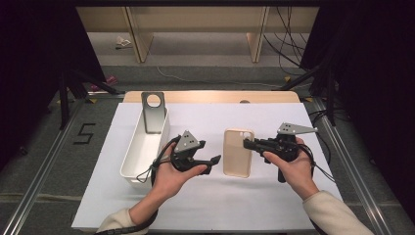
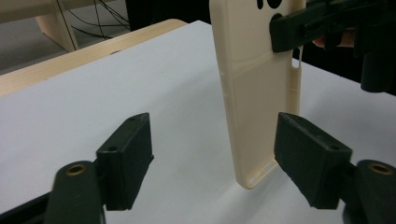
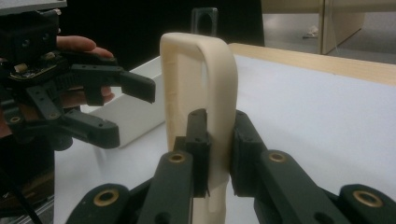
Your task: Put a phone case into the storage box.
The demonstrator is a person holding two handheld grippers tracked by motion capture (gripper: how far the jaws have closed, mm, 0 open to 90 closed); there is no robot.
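Two grippers met at the phone case (image 1: 238, 152): the right gripper (image 1: 248, 143) clamped its camera end above the table (image 1: 205, 205), while the left gripper (image 1: 215, 161), open, waited just beside its long edge.

Cream phone case (image 1: 238, 152) upright on white table (image 1: 205, 205).

One legible marking found: a black numeral "5" (image 1: 86, 133) on the grey floor (image 1: 44, 161), left of the tabletop (image 1: 205, 210) in the high view. No other text, label, brand or sign can be read on any item in the high view or either gripper view.
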